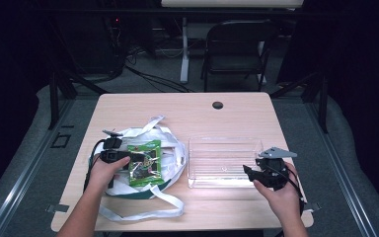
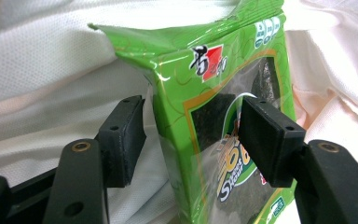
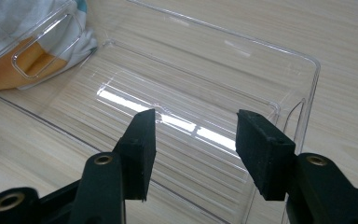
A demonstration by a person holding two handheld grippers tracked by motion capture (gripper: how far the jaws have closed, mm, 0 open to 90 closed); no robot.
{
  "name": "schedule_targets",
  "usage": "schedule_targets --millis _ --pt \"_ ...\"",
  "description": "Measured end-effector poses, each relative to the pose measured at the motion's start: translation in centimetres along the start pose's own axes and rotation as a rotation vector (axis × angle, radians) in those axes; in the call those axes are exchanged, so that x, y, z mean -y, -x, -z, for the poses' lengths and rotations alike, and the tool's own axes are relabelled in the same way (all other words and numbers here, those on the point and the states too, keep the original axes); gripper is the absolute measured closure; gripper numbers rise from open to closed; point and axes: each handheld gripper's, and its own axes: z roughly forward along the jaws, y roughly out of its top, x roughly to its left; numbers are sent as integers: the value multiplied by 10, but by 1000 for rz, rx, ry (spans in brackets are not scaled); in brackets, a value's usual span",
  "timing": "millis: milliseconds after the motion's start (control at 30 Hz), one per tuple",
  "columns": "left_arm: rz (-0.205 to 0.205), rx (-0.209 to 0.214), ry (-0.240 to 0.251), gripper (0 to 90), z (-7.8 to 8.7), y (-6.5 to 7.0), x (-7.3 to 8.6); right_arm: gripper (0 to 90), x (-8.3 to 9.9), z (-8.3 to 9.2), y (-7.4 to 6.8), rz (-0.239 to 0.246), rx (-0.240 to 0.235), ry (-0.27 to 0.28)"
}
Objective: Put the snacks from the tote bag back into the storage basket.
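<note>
The green snack packet (image 1: pixel 145 163) lies on top of the white cloth bag (image 1: pixel 173 148) at the left of the table (image 1: pixel 237 116), and the left gripper (image 1: pixel 128 163) is right at its edge. In the left gripper view the packet (image 2: pixel 214 121) stands between the two black pads: the right-hand pad (image 2: pixel 268 140) sits against its printed face, while the left-hand pad (image 2: pixel 123 140) has a sliver of gap to the packet's side, so the jaws are wide and not clamped, and whether the packet is truly held I cannot tell. Over on the right, the clear plastic tray (image 1: pixel 224 143) sits beside the bag. The right gripper (image 1: pixel 250 173) hangs at the tray's near right corner, jaws parted with nothing in them, tray floor (image 3: pixel 200 107) showing between the pads.
</note>
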Motion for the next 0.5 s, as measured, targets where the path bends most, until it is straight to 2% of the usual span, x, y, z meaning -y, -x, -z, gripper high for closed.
schedule_targets --millis 367,500 --pt "10 25 5 438 2 1 0 483 0 -1 0 -1 -13 -8" --pt "-4 36 9 461 6 2 0 483 0 -1 0 -3 -13 -7"
